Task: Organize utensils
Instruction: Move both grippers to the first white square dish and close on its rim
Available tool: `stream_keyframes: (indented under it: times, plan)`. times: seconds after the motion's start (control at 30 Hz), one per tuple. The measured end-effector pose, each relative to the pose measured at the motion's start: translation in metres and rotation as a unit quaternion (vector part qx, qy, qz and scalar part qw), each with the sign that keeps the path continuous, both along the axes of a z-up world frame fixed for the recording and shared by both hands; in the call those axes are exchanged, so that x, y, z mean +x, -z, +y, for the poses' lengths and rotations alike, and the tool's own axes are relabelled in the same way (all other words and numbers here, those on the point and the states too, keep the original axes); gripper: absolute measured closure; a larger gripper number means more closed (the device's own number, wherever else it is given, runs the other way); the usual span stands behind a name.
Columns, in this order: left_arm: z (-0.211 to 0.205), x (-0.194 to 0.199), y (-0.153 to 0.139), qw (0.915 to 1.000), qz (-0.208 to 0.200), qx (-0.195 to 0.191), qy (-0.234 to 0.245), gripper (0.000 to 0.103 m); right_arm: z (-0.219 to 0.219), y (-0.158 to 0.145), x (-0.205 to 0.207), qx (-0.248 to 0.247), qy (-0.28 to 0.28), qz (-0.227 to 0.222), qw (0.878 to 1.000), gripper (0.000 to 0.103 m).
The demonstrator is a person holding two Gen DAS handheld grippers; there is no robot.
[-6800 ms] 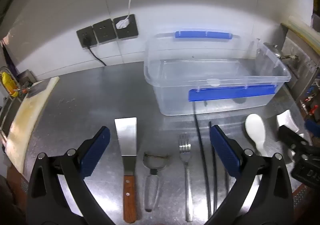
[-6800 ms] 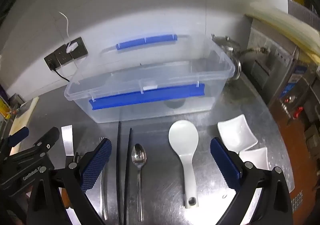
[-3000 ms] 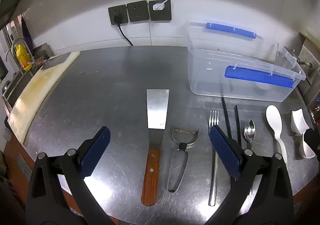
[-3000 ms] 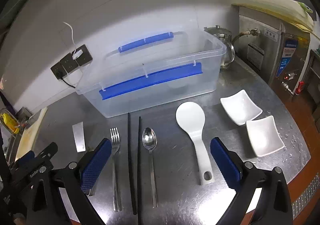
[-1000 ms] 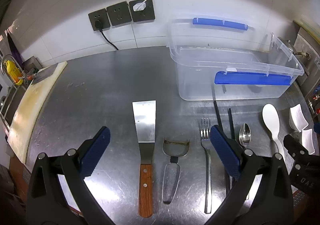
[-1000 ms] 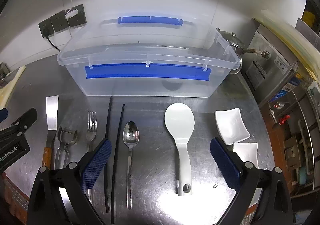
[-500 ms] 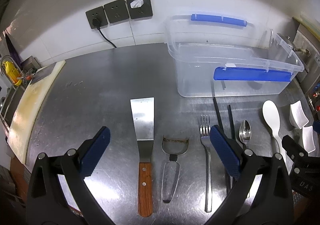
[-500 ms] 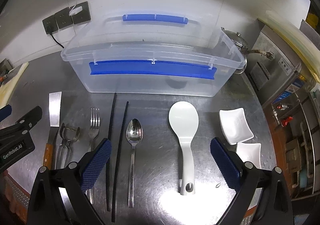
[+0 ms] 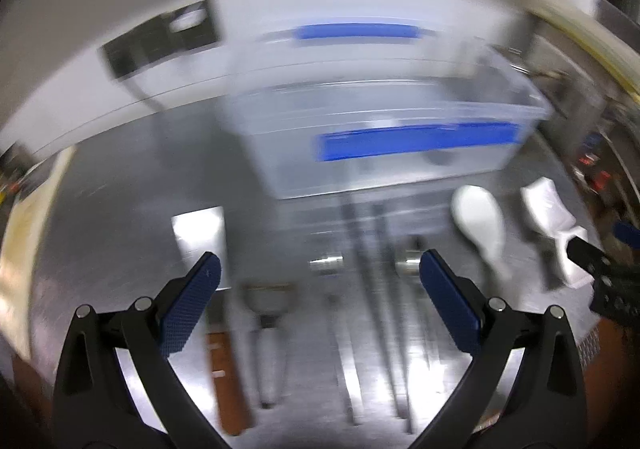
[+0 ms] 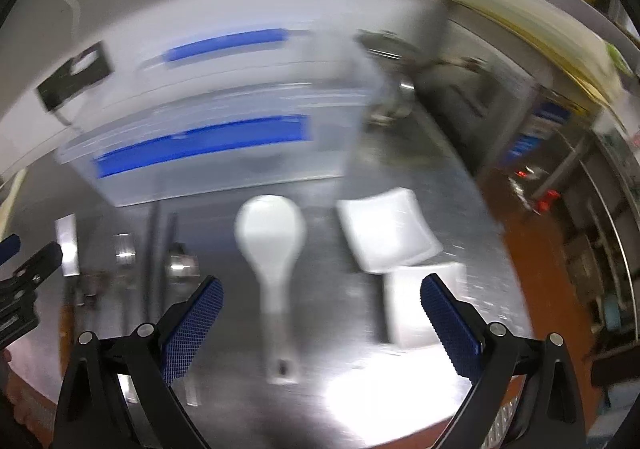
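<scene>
Both views are motion-blurred. A row of utensils lies on the steel counter: a wood-handled spatula (image 9: 200,245), a peeler (image 9: 268,313), a fork (image 9: 332,289), black chopsticks (image 9: 360,249), a metal spoon (image 9: 408,265) and a white rice paddle (image 9: 480,225) (image 10: 272,245). Behind them stands a clear plastic bin (image 9: 380,137) (image 10: 216,149) with blue handles. My left gripper (image 9: 320,297) is open and empty above the peeler and fork. My right gripper (image 10: 320,313) is open and empty above the paddle's handle and the white dishes.
Two white square dishes (image 10: 388,229) (image 10: 424,297) sit right of the paddle. Wall sockets (image 9: 160,37) are behind the bin. A cutting board (image 9: 24,217) lies at the far left. A kettle (image 10: 384,45) and steel appliance (image 10: 500,101) stand at the right.
Both grippers have swung fast to the right and dropped closer to the counter, which blurs the views. Both stay open and empty. The utensils lie as before.
</scene>
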State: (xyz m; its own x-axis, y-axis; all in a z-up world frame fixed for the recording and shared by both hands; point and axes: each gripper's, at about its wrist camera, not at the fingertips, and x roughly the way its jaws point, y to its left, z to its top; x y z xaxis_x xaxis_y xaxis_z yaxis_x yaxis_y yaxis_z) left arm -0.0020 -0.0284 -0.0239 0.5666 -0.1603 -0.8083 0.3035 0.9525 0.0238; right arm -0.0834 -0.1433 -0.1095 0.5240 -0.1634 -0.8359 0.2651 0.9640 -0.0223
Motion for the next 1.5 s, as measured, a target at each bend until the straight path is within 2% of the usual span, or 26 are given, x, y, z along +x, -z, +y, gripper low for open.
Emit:
stream_keyframes:
  times: [0.1, 0.23, 0.3, 0.4, 0.5, 0.57, 0.67, 0.87, 1.03, 1.13, 1.2, 1.27, 1.3, 1.37, 1.5]
  plan:
    - [-0.039, -0.015, 0.0, 0.9978, -0.008, -0.032, 0.058, 0.007, -0.038, 0.004, -0.014, -0.002, 0.006, 0.001, 1.0, 0.005]
    - [-0.101, -0.036, 0.01, 0.9917, 0.02, -0.07, 0.106, 0.007, -0.098, 0.015, -0.025, 0.005, -0.007, 0.01, 1.0, 0.005]
    - [-0.129, -0.041, 0.019, 0.9892, 0.035, -0.084, 0.115, 0.007, -0.121, 0.023, -0.024, 0.014, -0.021, 0.018, 1.0, 0.005]
    - [-0.173, -0.046, 0.039, 0.9837, 0.085, -0.113, 0.11, 0.007, -0.156, 0.038, -0.02, 0.031, -0.051, 0.042, 0.997, 0.005]
    - [-0.206, -0.052, 0.063, 0.9803, 0.134, -0.1, 0.104, 0.007, -0.175, 0.052, -0.018, 0.058, -0.071, 0.055, 0.994, 0.005]
    - [-0.212, -0.057, 0.07, 0.9802, 0.149, -0.09, 0.094, 0.008, -0.185, 0.057, -0.016, 0.08, -0.071, 0.047, 0.993, 0.005]
    - [-0.211, -0.056, 0.072, 0.9814, 0.152, -0.095, 0.069, 0.008, -0.196, 0.063, -0.011, 0.107, -0.078, 0.046, 0.99, 0.005]
    - [-0.228, -0.054, 0.075, 0.9865, 0.131, -0.071, 0.068, 0.007, -0.2, 0.066, -0.006, 0.074, -0.089, 0.063, 0.991, 0.005]
    - [-0.226, -0.047, 0.078, 0.9871, 0.134, -0.068, 0.055, 0.007, -0.202, 0.068, -0.005, 0.094, -0.089, 0.07, 0.989, 0.005]
    - [-0.222, -0.043, 0.08, 0.9853, 0.142, -0.077, 0.057, 0.007, -0.199, 0.073, -0.001, 0.089, -0.09, 0.084, 0.988, 0.005]
    - [-0.222, -0.04, 0.083, 0.9847, 0.145, -0.08, 0.054, 0.008, -0.199, 0.078, 0.002, 0.095, -0.091, 0.097, 0.987, 0.022]
    - [-0.223, -0.039, 0.086, 0.9835, 0.15, -0.083, 0.058, 0.009, -0.2, 0.085, 0.005, 0.11, -0.09, 0.113, 0.983, 0.031]
    - [-0.224, -0.038, 0.088, 0.9822, 0.154, -0.088, 0.062, 0.011, -0.199, 0.088, 0.005, 0.117, -0.089, 0.118, 0.982, 0.032]
    - [-0.225, -0.037, 0.091, 0.9794, 0.163, -0.096, 0.07, 0.025, -0.198, 0.093, 0.006, 0.14, -0.091, 0.124, 0.978, 0.032]
    - [-0.231, -0.036, 0.098, 0.9693, 0.189, -0.126, 0.093, 0.038, -0.193, 0.096, 0.008, 0.163, -0.097, 0.126, 0.974, 0.037]
